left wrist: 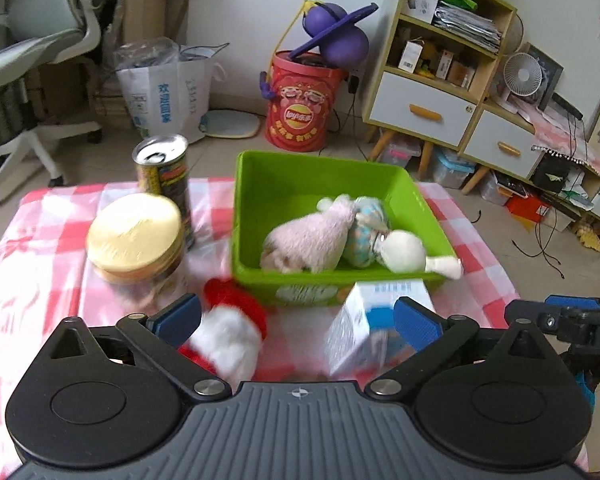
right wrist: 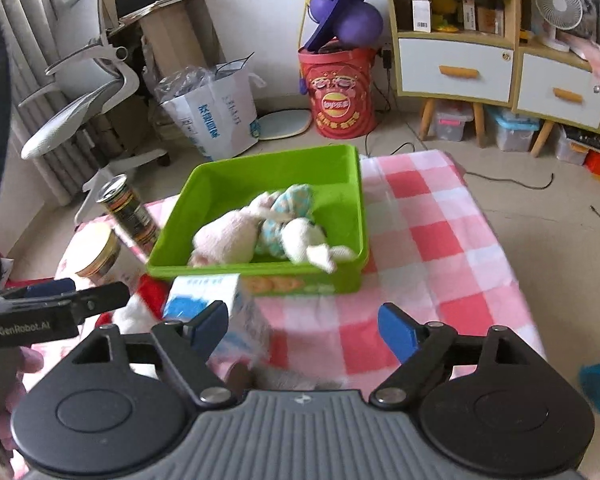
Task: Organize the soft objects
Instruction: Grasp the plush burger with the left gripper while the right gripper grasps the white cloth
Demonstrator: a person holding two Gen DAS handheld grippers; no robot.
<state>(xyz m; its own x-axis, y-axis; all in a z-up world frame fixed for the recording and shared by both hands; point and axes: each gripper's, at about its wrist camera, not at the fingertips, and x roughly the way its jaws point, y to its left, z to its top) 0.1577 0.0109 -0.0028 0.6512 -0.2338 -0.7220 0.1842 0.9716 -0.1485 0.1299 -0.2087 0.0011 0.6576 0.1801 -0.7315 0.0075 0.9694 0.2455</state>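
A green bin (left wrist: pixel 256 184) (right wrist: pixel 352 208) sits on the checked tablecloth and holds a pink plush (left wrist: pixel 308 236) (right wrist: pixel 226 238), a blue-patterned plush (left wrist: pixel 366 226) (right wrist: pixel 288 216) and a white plush (left wrist: pixel 410 254) (right wrist: pixel 308 242). A red and white plush (left wrist: pixel 230 330) (right wrist: pixel 142 306) lies on the cloth in front of the bin. My left gripper (left wrist: pixel 296 320) is open above it, empty. My right gripper (right wrist: pixel 302 330) is open and empty over the cloth, to the right of a white and blue carton (left wrist: pixel 374 322) (right wrist: pixel 216 300).
A tall can (left wrist: pixel 166 184) (right wrist: pixel 130 210) and a round tin with a yellow lid (left wrist: pixel 134 236) (right wrist: pixel 96 256) stand left of the bin. Beyond the table are an office chair (left wrist: pixel 32 60), a red bucket (left wrist: pixel 302 102) and a shelf unit (left wrist: pixel 440 60).
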